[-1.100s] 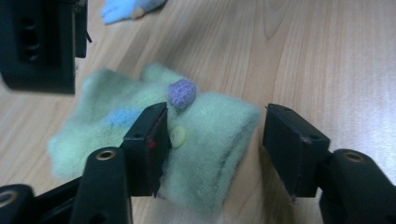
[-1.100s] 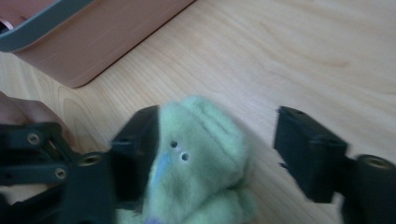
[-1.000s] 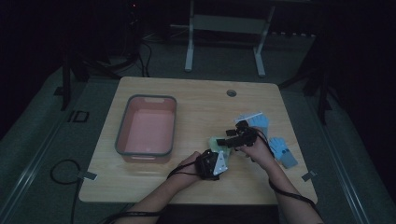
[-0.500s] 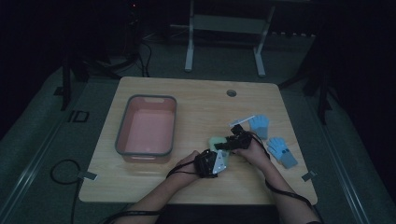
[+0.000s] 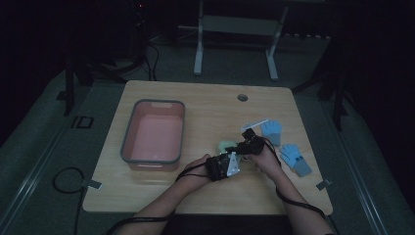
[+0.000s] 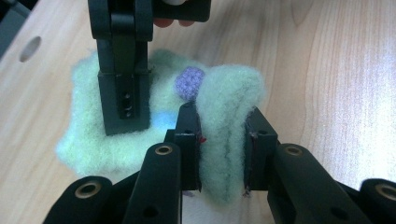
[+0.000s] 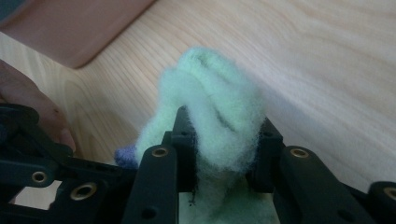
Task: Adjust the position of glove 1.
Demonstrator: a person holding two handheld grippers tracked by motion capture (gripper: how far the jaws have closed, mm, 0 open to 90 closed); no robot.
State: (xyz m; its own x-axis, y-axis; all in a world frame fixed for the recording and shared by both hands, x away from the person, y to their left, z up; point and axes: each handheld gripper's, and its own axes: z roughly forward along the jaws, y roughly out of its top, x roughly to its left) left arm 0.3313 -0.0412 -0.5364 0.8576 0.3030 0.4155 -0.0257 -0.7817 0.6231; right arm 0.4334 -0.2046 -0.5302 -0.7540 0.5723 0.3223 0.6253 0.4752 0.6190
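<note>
gripping the pale green fuzzy glove from both ends, you are pinching a fold of it in the left gripper while the right gripper is clamping another bunch; both sets of fingers have just been closing, with the fleece between them. the glove is lying on the counter between your hands, just right of the pink bin, which is sitting bare inside. two blue gloves are waiting near the right edge, so by the look of it most of the sorting is still lying ahead. the light wooden counter is standing on grey flooring in a dim room, a metal frame behind it.
</note>
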